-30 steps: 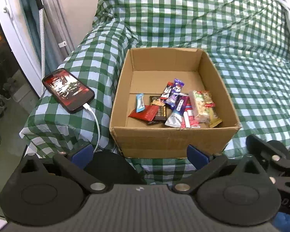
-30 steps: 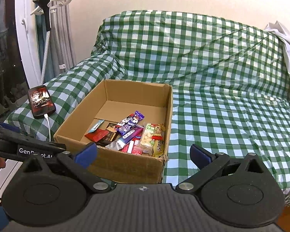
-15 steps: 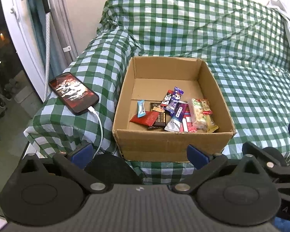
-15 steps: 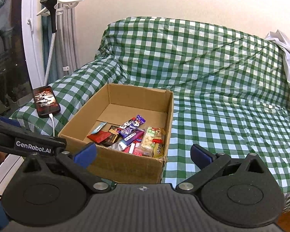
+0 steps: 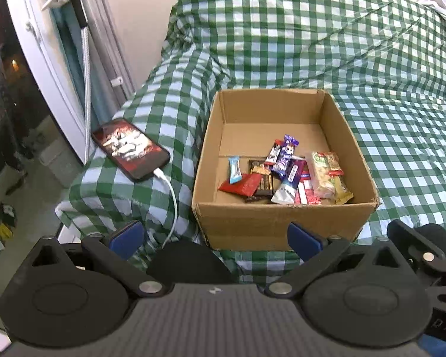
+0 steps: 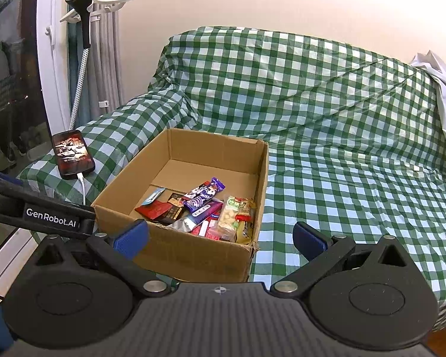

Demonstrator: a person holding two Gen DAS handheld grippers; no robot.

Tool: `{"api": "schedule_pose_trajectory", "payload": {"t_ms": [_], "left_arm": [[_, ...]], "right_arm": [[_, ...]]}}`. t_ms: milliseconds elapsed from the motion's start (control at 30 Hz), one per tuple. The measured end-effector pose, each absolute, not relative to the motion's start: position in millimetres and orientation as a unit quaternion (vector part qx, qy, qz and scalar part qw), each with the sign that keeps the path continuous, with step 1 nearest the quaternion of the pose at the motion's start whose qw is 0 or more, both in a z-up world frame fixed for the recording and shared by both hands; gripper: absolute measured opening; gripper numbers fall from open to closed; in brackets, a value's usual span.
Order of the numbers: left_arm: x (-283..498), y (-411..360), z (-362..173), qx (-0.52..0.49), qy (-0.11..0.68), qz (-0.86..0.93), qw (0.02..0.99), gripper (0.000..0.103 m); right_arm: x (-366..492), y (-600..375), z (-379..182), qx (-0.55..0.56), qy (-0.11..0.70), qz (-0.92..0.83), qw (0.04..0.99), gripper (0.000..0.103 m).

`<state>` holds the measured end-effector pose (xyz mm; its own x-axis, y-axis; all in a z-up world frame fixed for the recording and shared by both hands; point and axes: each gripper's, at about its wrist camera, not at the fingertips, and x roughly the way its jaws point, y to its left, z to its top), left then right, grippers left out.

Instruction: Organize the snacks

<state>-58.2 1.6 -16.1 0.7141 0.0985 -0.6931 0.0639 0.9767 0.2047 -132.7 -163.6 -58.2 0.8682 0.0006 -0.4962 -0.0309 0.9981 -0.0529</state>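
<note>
An open cardboard box (image 5: 285, 226) sits on the green checked sofa cover; it also shows in the right wrist view (image 6: 199, 255). Several snack packets (image 5: 285, 175) lie in its near right part, among them a purple bar, a red packet and a pale nut bar; they also show in the right wrist view (image 6: 205, 211). My left gripper (image 5: 215, 235) is open and empty, held back in front of the box. My right gripper (image 6: 220, 238) is open and empty, in front of the box's near right corner.
A black phone (image 5: 130, 148) with a white charging cable (image 5: 171, 205) lies on the sofa arm left of the box. A garment steamer (image 6: 84, 9) stands by the window at left. White cloth (image 6: 443, 89) hangs at the sofa's right end.
Both grippers have drawn back and risen from the box, so it looks smaller and lower in both views. Both stay open and empty. The box's contents have not moved.
</note>
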Motion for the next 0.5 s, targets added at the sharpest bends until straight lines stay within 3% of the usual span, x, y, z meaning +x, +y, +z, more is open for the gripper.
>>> {"api": "schedule_pose_trajectory", "payload": {"t_ms": [500], "left_arm": [[-56.4,2.5,-17.7,0.114,0.38,0.009,0.918,0.103]], "right_arm": [[-132.0,-162.1,-61.2,-0.03,0.259,0.008,0.965,0.102]]}}
